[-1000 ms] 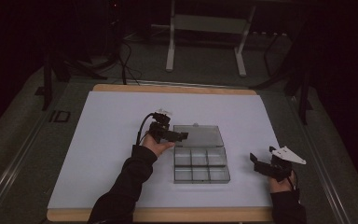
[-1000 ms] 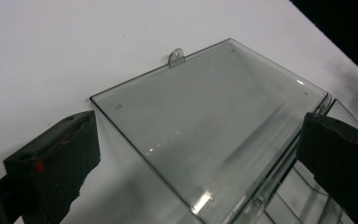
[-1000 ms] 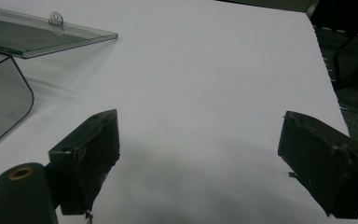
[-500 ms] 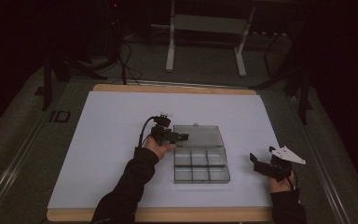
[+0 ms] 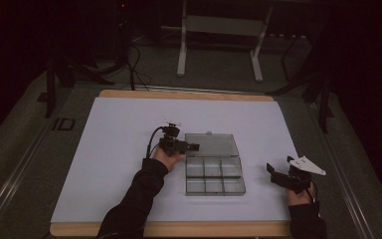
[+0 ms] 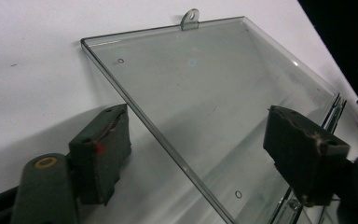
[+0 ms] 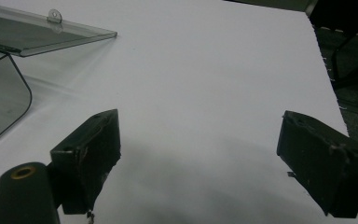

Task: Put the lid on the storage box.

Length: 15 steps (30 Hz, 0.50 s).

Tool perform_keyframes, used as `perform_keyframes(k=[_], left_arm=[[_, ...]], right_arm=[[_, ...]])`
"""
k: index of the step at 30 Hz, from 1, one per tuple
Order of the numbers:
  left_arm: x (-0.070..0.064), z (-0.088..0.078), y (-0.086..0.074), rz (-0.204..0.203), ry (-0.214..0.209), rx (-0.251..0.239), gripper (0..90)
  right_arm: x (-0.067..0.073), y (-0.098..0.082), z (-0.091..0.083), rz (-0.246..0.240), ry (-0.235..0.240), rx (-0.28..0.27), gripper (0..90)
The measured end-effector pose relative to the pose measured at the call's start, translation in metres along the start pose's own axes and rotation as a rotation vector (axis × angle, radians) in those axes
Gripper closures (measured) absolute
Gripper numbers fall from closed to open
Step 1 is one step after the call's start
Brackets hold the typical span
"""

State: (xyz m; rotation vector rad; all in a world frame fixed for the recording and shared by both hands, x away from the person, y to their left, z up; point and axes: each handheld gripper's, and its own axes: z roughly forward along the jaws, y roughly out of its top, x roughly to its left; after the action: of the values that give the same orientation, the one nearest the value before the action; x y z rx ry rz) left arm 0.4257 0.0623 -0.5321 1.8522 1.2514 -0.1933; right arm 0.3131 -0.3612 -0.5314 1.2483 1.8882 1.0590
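The clear box (image 5: 214, 172) lies flat, its opened lid (image 5: 212, 144) pointing away.

Clear glossy plastic box (image 5: 214, 172), smooth lid (image 6: 205, 107) between matt black gripper (image 6: 205, 149) pads; matt white paper-like desk (image 5: 119, 134).

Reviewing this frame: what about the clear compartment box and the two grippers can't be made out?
- Box compartments: high view too small and dim to show any contents.
- Lid: left gripper view, cut off by the bottom edge.
- Right gripper: high view, jaws small and dark.
- Box base: right gripper view, cut off at the left edge.
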Motion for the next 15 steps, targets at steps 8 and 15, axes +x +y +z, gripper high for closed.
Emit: perform_keyframes(k=[8,15], left_arm=[[0.0009,0.0011,0.0,-0.028,-0.033,0.025,34.3],[0.0061,0.0008,-0.0019,-0.076,-0.108,0.013,44.7]], right_arm=[[-0.0002,0.0001,0.0002,0.0,0.001,0.001,13.2],[0.0002,0.0005,0.0009,-0.004,0.002,0.009,13.2]])
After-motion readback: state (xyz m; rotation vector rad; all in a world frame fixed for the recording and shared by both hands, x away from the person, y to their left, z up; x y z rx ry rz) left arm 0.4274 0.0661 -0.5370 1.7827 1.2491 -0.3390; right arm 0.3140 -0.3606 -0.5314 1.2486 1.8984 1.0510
